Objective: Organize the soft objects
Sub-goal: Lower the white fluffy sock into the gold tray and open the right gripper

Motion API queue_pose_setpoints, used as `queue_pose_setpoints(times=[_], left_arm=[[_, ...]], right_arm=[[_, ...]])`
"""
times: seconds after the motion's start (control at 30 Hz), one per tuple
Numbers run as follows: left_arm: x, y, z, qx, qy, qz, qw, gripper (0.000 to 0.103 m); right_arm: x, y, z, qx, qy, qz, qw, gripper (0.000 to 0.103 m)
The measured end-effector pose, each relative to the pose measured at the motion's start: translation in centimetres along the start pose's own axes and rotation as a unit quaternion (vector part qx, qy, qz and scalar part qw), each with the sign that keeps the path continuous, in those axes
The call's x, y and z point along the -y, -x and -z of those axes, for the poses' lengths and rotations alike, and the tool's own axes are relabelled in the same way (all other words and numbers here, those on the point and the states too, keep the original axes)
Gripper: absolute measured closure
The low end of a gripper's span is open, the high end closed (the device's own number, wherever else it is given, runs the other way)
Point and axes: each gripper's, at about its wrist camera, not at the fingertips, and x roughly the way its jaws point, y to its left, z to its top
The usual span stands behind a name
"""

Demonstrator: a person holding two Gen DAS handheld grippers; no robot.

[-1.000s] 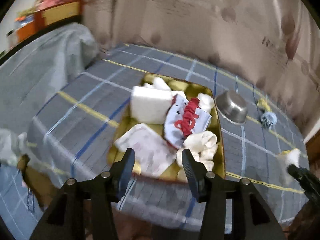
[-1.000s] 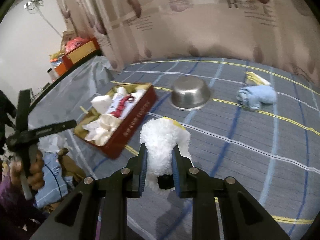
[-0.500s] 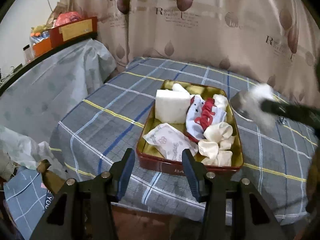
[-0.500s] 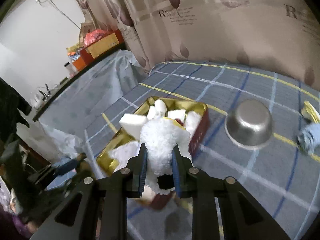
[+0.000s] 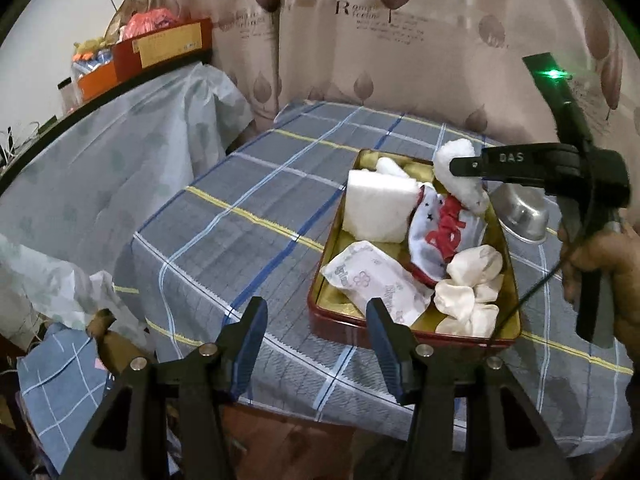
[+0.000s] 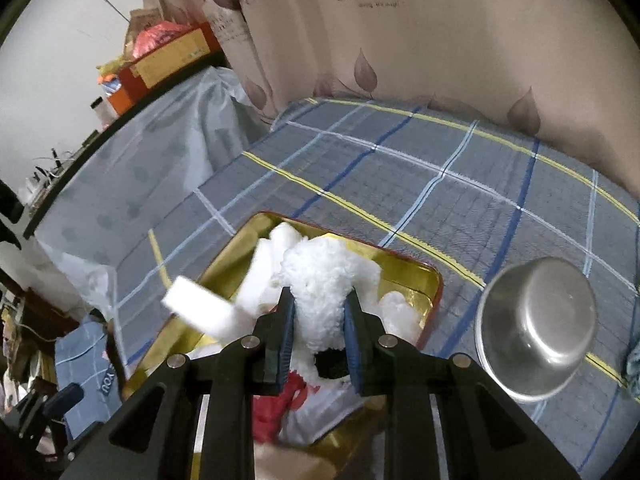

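Note:
A red tin [image 5: 400, 330] with a gold inside stands on the plaid tablecloth. It holds a white foam block [image 5: 378, 210], a white cloth with red print [image 5: 440, 236], a tissue pack [image 5: 372, 280] and cream soft pieces [image 5: 472, 288]. My right gripper [image 6: 319, 300] is shut on a white fluffy toy [image 6: 324, 280] and hangs over the tin's far end [image 6: 436, 280]. The left wrist view shows that toy [image 5: 460, 184] above the tin's back. My left gripper [image 5: 316, 308] hovers at the tin's near edge; its jaws are opening with nothing between them.
An upturned steel bowl [image 6: 536, 320] sits just right of the tin. A blue cloth [image 6: 634, 360] peeks in at the right edge. Covered furniture [image 5: 100, 152] stands left of the table, with bags and cloth on the floor below the table's near edge.
My right gripper has carried the fluffy toy from the bare tablecloth leftwards to above the tin. The left gripper has drifted a little, so the tin now sits further right in its view.

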Motion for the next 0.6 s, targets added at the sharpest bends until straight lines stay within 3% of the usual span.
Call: queue_pose_setpoints(times=[0.6], left_arm=[[-0.9, -1.9, 0.0, -0.038, 0.013, -0.019, 0.999, 0.05]], right_arm=[[-0.9, -4.1, -0.1, -0.036, 0.014, 0.005, 0.999, 0.081]])
